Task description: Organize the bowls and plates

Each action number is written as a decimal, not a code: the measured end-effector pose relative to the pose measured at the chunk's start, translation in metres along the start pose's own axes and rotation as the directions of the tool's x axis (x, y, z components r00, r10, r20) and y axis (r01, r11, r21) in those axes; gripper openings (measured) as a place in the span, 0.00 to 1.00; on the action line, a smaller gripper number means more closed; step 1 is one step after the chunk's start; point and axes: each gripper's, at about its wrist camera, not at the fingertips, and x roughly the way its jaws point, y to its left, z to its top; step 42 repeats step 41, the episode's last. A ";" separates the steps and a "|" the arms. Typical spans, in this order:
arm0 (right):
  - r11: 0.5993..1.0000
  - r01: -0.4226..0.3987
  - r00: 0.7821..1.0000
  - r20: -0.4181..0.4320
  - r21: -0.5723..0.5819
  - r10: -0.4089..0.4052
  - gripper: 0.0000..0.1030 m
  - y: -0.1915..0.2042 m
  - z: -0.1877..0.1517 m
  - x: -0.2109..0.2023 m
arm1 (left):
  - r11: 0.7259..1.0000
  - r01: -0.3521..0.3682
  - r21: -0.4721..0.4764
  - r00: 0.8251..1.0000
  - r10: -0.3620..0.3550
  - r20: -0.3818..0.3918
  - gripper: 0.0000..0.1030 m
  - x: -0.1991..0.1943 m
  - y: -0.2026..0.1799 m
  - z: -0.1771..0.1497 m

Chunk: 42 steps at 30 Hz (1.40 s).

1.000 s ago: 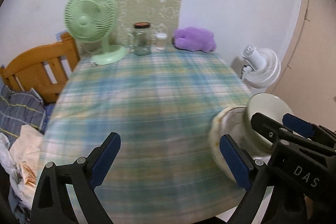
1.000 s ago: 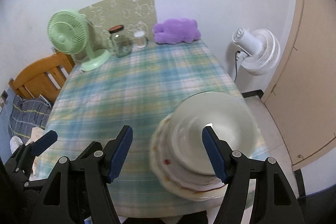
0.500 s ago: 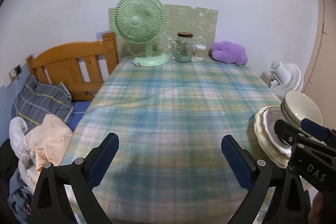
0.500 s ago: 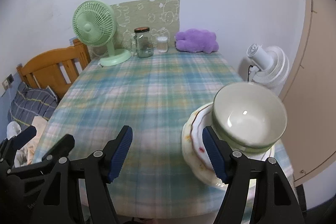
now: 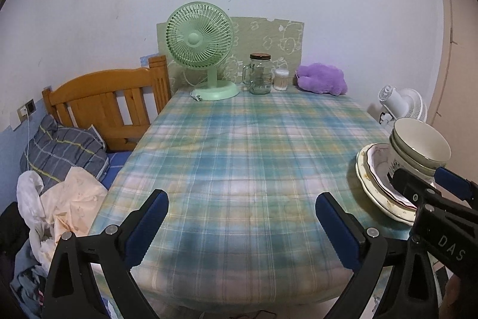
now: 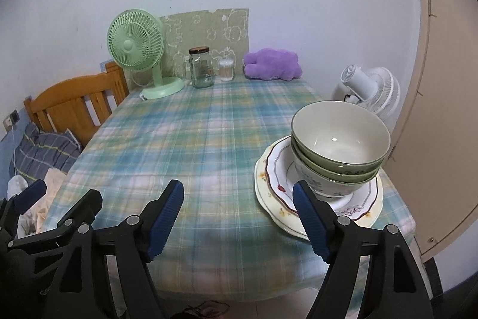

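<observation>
Bowls (image 6: 340, 148) stacked on plates (image 6: 270, 178) near table (image 6: 191, 139) edge, both tongs (image 6: 237, 217) (image 5: 242, 224) open, right widening, empty.

We read only one text: the white letters "DAS" on the black body of the right gripper (image 5: 442, 184), which shows at the lower right of the left wrist view, just below the plates (image 5: 379, 193). The jar (image 5: 260, 74) bears marks too small for us to read.
</observation>
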 end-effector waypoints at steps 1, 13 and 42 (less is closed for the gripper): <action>1.000 0.000 1.000 0.001 0.005 0.000 0.77 0.000 0.000 -0.001 | 1.000 0.001 0.003 1.000 -0.001 0.002 0.97 -0.002 0.000 0.000; 1.000 0.007 1.000 0.003 0.009 -0.007 0.78 -0.001 -0.006 -0.006 | 1.000 -0.007 -0.002 1.000 0.007 0.008 1.00 -0.007 0.002 -0.005; 1.000 0.011 1.000 0.013 -0.005 -0.011 0.81 0.000 -0.013 -0.014 | 1.000 -0.004 -0.010 1.000 0.004 0.019 1.00 -0.014 0.004 -0.008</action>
